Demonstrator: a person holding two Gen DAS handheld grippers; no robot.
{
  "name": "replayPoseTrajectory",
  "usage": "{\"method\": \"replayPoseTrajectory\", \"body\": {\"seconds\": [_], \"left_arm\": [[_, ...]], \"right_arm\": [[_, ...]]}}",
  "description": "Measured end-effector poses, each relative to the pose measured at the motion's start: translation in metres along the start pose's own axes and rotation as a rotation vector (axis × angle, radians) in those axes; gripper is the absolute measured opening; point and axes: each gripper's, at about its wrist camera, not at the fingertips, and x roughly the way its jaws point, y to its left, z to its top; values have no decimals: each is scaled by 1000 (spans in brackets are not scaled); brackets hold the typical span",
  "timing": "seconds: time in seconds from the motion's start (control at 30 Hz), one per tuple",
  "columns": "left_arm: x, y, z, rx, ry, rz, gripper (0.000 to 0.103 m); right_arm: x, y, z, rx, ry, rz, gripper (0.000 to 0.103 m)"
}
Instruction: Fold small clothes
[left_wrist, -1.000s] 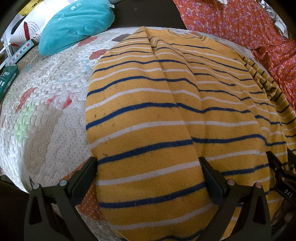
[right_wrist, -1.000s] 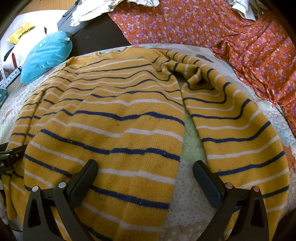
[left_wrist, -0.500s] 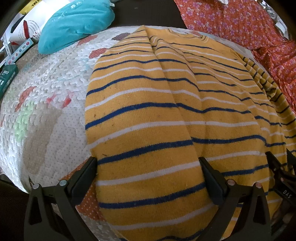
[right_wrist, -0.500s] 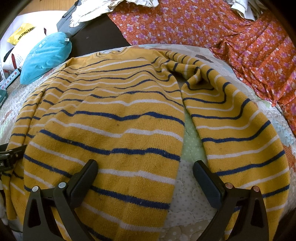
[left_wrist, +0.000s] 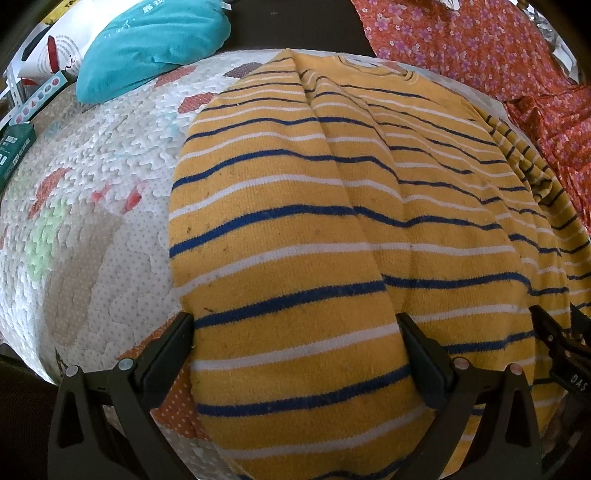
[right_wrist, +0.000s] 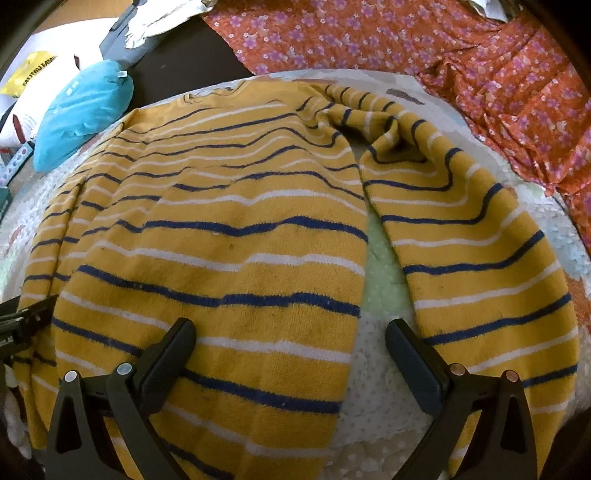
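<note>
A white quilted mat (left_wrist: 92, 229) with faded coloured patches covers most of the surface and carries the work. Spread across it lies the yellow sweater (left_wrist: 332, 229) with navy and white stripes, its neckline at the far edge and its hem nearest both cameras. In the left wrist view one sleeve (left_wrist: 277, 258) is folded in over the body and runs lengthwise toward the hem. In the right wrist view the other sleeve (right_wrist: 472, 251) lies out to the side on the mat, bunched near the shoulder, with a strip of pale green quilting showing between it and the body. An orange floral cloth (right_wrist: 406, 40) is rumpled beyond the mat's far right side, touching its edge. A teal cushion (left_wrist: 147, 44) rests at the far left corner, partly on the mat, with a white printed bag (left_wrist: 48, 55) just behind it and a green box (left_wrist: 14, 147) beside the mat's left edge. The left gripper (left_wrist: 295, 343) hangs low over the hem with its jaws spread wide, the folded sleeve lying between the fingers, nothing clamped. The right gripper (right_wrist: 291, 343) is likewise released, jaws wide apart, one finger (right_wrist: 170, 354) over the sweater's body near the hem and the other finger (right_wrist: 413, 354) over bare mat just beside the loose sleeve.
</note>
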Motion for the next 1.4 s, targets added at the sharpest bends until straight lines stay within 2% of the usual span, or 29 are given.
{"method": "replayPoseTrajectory", "body": {"seconds": [0.07,0.17,0.27,0.33,0.47,0.57,0.67,0.7,0.73,0.8,0.83,0.93,0.97,1.07,1.17,1.27,1.3,1.37,1.4], "left_arm": [[0,0,0,-5,-6,3,103],[-2,-2,1,3,-9,20,103],[-4,-4,5,13,25,20,103],[-8,1,9,-10,41,-7,102],[-26,26,17,-128,3,-89,99],[-33,47,24,-209,-20,-100,99],[-34,70,30,-292,-15,-97,98],[-35,76,33,-307,-21,-85,97],[-38,82,35,-322,-34,-76,95],[-48,95,42,-340,-80,-62,95],[-53,100,48,-334,-105,-42,95],[-62,116,73,-300,-160,18,95],[-63,123,85,-303,-163,29,95],[-63,141,113,-305,-179,48,95],[-71,164,124,-311,-237,77,95],[-71,185,114,-330,-276,94,95],[-68,191,109,-340,-269,104,95],[-57,210,105,-402,-193,83,95],[-57,221,103,-457,-185,42,95]], "right_arm": [[0,0,-1,9,-14,3,103],[-2,4,-4,-8,-29,-38,103],[-1,5,-1,-5,-7,-38,103],[-1,3,1,-11,12,-27,103],[-3,2,3,-18,34,-11,101],[-11,1,8,-25,43,-1,93],[-28,-4,16,0,16,2,87],[-31,-5,18,9,15,4,78],[-35,-3,22,23,29,27,67],[-39,7,28,38,57,103,61],[-41,20,33,18,68,165,61],[-41,64,48,-82,87,277,61],[-36,87,55,-115,118,349,61],[-13,134,60,-147,196,459,61],[3,162,50,-156,259,497,61],[1,175,29,-187,316,501,61],[2,178,24,-211,326,484,61],[-5,184,12,-258,331,466,59],[-7,188,10,-275,334,469,50]]}}
